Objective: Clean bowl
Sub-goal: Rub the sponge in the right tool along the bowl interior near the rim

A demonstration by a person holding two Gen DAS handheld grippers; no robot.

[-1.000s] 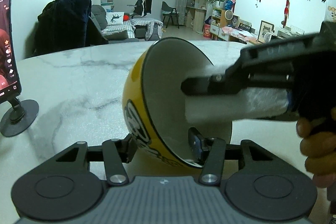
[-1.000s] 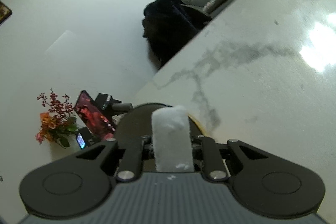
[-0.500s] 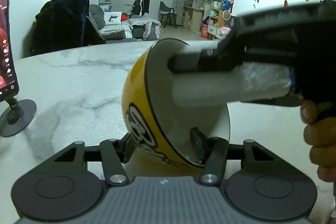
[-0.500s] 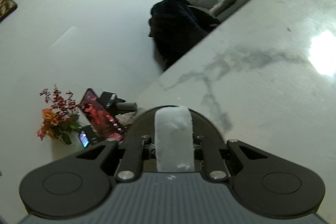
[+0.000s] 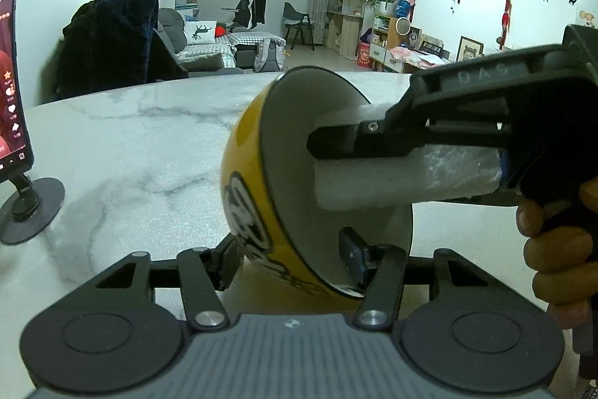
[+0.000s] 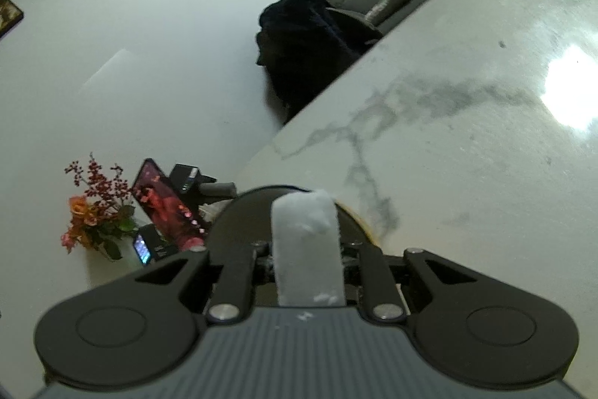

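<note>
Currently, a yellow bowl with black and white lettering is held tipped on its side over a white marble table, its white inside turned toward the right of the left wrist view. The bowl's lower rim is clamped by the left gripper, one finger lying against the yellow outside and the other, with its blue pad, reaching inside the bowl. A white sponge block is gripped by the right gripper, which is brought in from the right and carried by a hand seen at the frame's edge. The front end of the sponge is pushed into the bowl, against or just short of its inner wall; contact cannot be made out for certain. The right gripper's jaws have just been closing a little, with the sponge clamped between them. In the right wrist view, the sponge is seen standing up between the two fingers, with the dark curve of the bowl right behind it. A phone on a round stand is placed at the table's left edge, its screen lit red. Flowers are set near it. A dark coat draped over a chair is seen beyond the table.
</note>
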